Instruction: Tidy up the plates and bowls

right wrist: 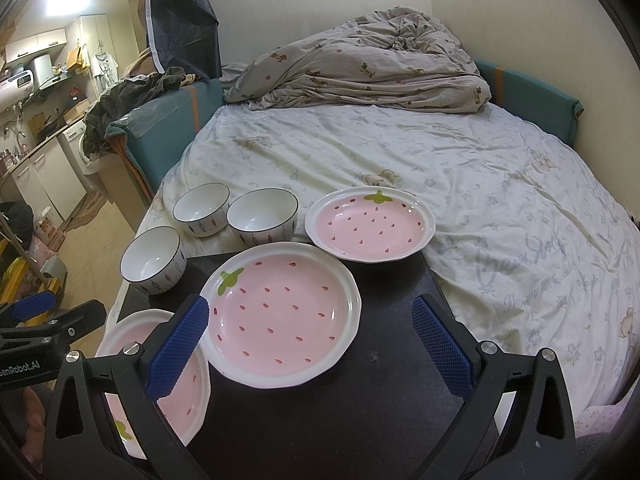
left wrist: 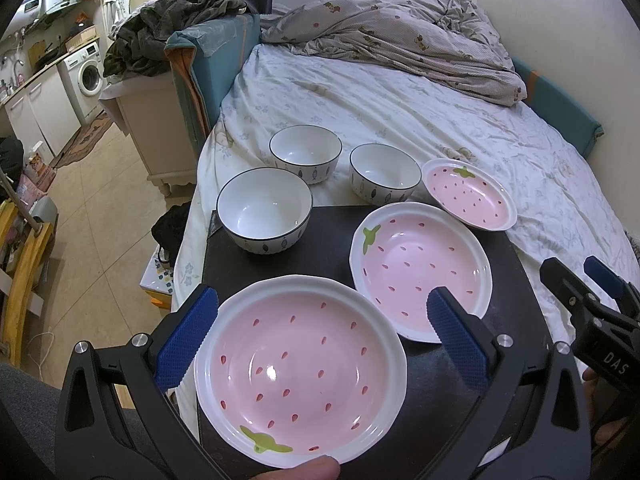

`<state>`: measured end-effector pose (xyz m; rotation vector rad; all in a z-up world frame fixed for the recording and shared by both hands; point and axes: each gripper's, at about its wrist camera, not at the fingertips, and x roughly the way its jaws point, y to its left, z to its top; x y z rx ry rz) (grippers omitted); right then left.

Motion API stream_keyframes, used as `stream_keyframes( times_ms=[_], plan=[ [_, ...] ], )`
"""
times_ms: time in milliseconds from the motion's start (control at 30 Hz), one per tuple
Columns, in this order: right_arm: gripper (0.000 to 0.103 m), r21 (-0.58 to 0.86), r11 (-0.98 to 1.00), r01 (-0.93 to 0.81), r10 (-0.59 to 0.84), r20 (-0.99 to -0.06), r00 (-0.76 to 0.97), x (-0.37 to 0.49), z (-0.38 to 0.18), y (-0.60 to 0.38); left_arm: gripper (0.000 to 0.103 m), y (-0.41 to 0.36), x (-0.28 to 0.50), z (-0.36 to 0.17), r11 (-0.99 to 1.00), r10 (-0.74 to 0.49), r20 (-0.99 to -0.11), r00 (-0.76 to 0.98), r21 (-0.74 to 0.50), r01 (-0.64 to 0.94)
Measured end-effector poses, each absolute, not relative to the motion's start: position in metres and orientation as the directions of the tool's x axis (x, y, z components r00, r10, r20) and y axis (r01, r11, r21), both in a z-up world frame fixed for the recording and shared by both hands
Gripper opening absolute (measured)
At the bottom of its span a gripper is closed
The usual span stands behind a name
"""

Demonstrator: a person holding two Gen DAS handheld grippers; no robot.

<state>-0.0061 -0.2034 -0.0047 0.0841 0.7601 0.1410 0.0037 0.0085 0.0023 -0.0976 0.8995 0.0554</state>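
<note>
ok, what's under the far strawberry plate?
The far strawberry plate sits half on the black board's back corner, half on the bedsheet. The plate itself hides where the board's edge runs beneath it.

Glossy ceramic plates (left wrist: 300, 368), matt black tabletop (right wrist: 360, 412)

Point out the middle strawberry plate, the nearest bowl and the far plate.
middle strawberry plate (right wrist: 280, 316), right wrist view, pink centre.
nearest bowl (left wrist: 264, 210), left wrist view, white inside.
far plate (right wrist: 370, 226), right wrist view, pink centre.
</note>
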Motion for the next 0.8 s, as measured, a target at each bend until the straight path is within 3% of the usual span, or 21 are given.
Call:
stream_keyframes(
  times_ms=[800],
  plan=[
    [0.103,0.124,0.988,-0.097,0.155,-0.68,0.716,-0.006,-0.0053,-0.2054,0.103,0.0107,0.0026,0.0034,0.994,0.01,-0.785,0.62,-0.058,-0.088]
  ],
)
